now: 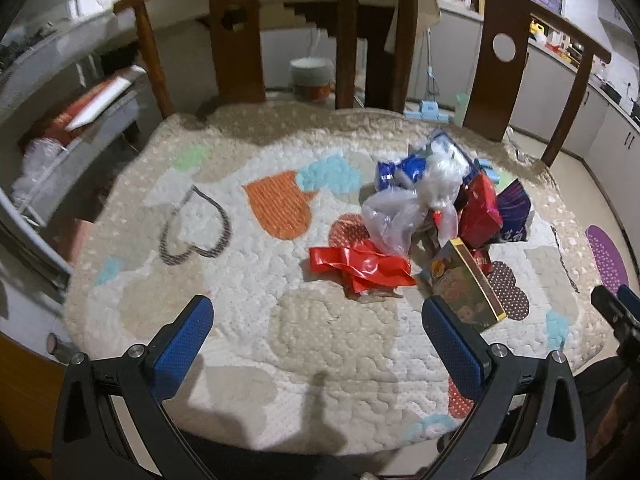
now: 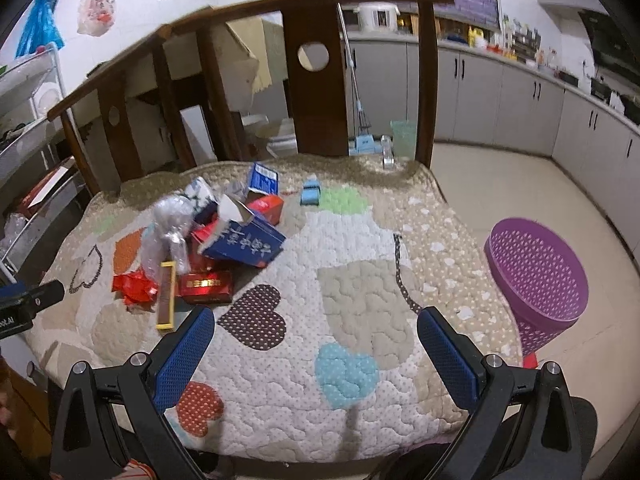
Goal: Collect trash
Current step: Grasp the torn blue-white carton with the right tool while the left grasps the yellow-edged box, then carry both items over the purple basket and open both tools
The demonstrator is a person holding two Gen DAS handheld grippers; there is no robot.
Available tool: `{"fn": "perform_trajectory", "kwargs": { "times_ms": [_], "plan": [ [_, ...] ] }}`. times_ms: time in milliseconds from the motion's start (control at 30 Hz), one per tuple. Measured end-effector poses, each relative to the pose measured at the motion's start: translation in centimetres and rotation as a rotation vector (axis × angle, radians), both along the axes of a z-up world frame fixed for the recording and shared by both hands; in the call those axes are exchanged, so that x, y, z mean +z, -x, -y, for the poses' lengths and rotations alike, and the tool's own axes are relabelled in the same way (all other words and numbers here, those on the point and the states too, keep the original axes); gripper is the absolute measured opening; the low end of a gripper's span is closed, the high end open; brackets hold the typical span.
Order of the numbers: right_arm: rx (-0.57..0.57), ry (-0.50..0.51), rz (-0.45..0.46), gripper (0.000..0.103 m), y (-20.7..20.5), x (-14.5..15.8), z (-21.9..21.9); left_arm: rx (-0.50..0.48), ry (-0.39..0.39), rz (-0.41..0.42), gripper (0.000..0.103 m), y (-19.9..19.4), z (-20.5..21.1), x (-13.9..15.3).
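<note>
A heap of trash lies on the quilted heart-pattern cover (image 1: 328, 320) (image 2: 360, 288). It holds a crumpled red bag (image 1: 360, 266) (image 2: 134, 286), a clear plastic bag (image 1: 404, 208) (image 2: 172, 220), a flat box with a yellow rim (image 1: 466, 284) (image 2: 166, 294), red boxes (image 1: 480, 208) (image 2: 206, 286) and a dark blue carton (image 1: 514, 210) (image 2: 248, 242). My left gripper (image 1: 318, 320) is open, short of the heap, with nothing between its fingers. My right gripper (image 2: 316, 330) is open over bare quilt, the heap ahead on its left. A purple perforated basket (image 2: 540, 280) (image 1: 606, 256) stands off the quilt's right edge.
A dark wooden railing (image 1: 348, 32) (image 2: 316, 80) bounds the far side of the quilt. A small light blue box (image 2: 311, 194) lies apart near the far edge. Grey kitchen cabinets (image 2: 520, 104) line the right wall. A wire rack (image 2: 28, 128) stands at the left.
</note>
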State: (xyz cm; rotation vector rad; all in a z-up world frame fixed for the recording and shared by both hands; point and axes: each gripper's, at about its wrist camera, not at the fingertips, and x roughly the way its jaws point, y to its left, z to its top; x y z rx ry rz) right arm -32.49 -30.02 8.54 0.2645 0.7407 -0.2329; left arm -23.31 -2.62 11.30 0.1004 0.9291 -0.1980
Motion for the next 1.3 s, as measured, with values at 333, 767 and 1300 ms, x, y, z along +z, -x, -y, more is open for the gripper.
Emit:
{"fn": "perform_trajectory", "kwargs": {
  "times_ms": [333, 767, 1300],
  "plan": [
    [0.109, -0.286, -0.038, 0.093, -6.6, -0.9, 1.7, -0.18, 0.127, -0.111, 0.103, -1.1, 4.9, -2.1],
    [0.142, -0.384, -0.137, 0.084, -14.7, -2.7, 1.5, -0.227, 0.055, -0.218, 0.102, -3.1, 10.7, -6.4],
    [0.171, -0.502, -0.096, 0.025, -11.0, -3.9, 6.8, -0.226, 0.12, -0.228, 0.014, -1.4, 9.3, -4.4]
  ]
}}
